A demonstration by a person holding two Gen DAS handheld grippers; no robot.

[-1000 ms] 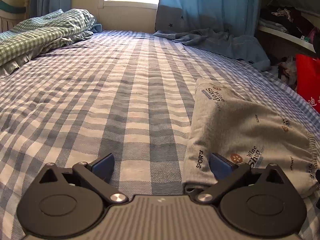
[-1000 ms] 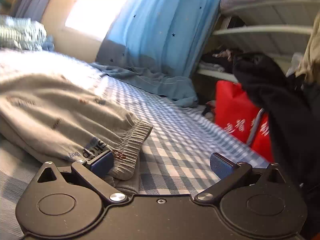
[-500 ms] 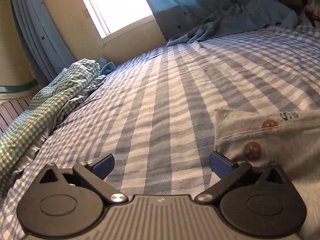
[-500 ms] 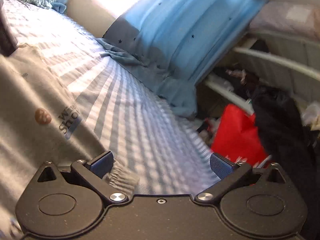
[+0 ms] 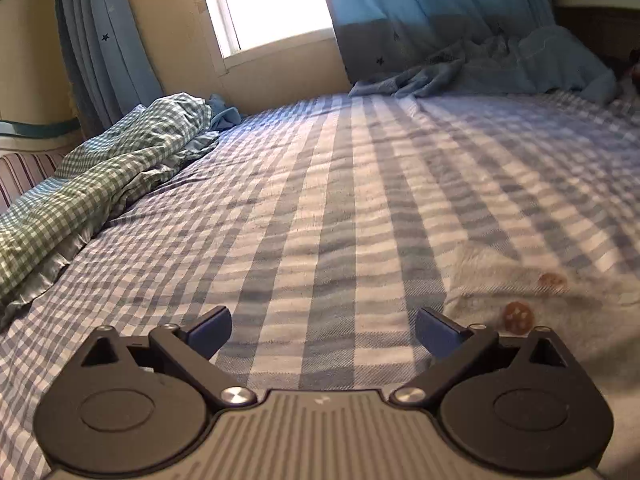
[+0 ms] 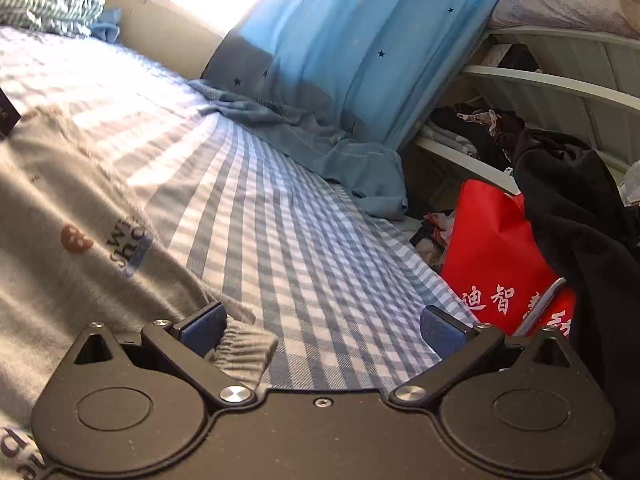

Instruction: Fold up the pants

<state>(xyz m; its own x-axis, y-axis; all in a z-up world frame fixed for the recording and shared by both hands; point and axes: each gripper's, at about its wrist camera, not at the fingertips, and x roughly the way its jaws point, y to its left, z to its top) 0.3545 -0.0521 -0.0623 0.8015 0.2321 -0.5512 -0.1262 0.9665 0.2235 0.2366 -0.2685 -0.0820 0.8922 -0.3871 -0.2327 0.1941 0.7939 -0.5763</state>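
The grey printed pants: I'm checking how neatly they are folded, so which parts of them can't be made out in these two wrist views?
- Left wrist view: the grey printed pants run off the right edge and under the left gripper; the print is blurred.
- Right wrist view: the pants run off the left edge; the right gripper body hides their near part.
- The elastic waistband corner shows only partly, behind a blue finger pad.

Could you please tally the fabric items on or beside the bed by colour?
Grey: 1, the printed pants
Green check: 1, the crumpled quilt
Blue: 1, the star curtain
Red: 1, the bag
Total: 4
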